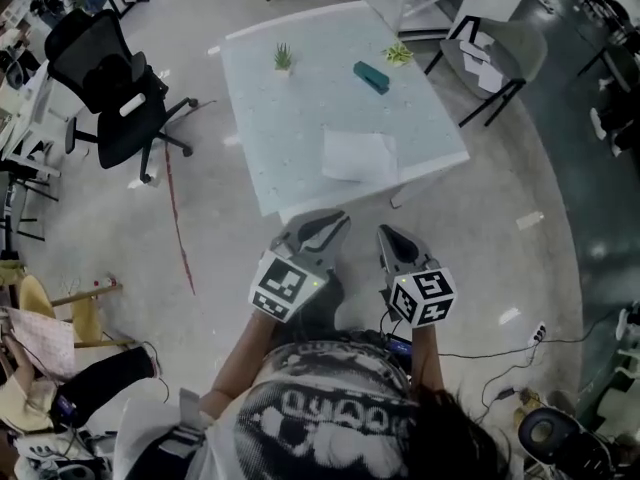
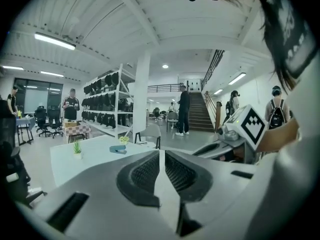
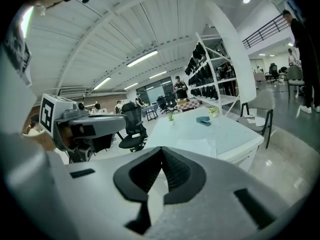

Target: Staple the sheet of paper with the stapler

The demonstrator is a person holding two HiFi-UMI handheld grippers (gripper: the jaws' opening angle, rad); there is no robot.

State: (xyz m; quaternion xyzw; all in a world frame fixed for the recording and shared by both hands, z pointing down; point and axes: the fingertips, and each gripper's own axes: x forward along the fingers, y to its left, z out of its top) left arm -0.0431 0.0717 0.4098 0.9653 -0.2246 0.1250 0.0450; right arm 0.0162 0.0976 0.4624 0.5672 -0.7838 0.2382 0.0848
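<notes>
worktop: pale, faintly speckled rectangular top with white edges, on a glossy grey floor
sheet of paper: white and thin, roughly square, a bit rumpled; lies flat near the worktop edge closest to the person, well apart from the stapler
stapler: teal, long blocky shape; sits toward the far side of the worktop, between the two plants and nearer the right one; nothing touches it
plants: two small green tufts, spiky one on the left, bushier one by the far right corner
left gripper: grey moulded plastic; jaws closed, ribbed dark pads together, nothing in them; held over the floor just short of the worktop
right gripper: same grey shell, dark ribbed pads; jaws closed and empty; beside the left one, also short of the worktop
marker cubes: white cube on each gripper, left and right, with black-and-white square patterns; a small green light glows on the left one
office chair: black mesh back, wheeled star base, left of the worktop
grey chair: rounded shell seat, thin dark legs, right of the worktop
floor mark: thin red line on the floor
writing: the person's dark top has a white print, not readable
</notes>
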